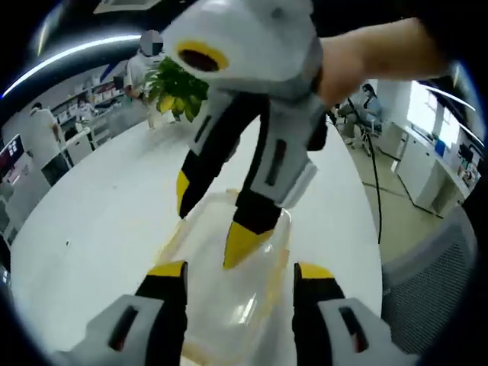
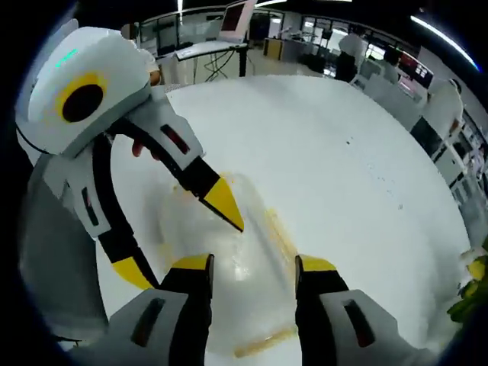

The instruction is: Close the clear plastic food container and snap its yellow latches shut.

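container (image 1: 229, 293) mid-worktop (image 1: 99, 221), lid seemingly down | left claw (image 1: 240, 268) spread above it, grasping nothing | right claw (image 2: 249, 263) spread likewise | yellow latches (image 2: 278, 232) apparently unsnapped: pressing remains

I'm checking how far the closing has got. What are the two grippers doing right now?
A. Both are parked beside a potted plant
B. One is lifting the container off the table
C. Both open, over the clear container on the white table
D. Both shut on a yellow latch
C: each view shows both grippers, left gripper and right gripper, spread open above the container resting on the table.
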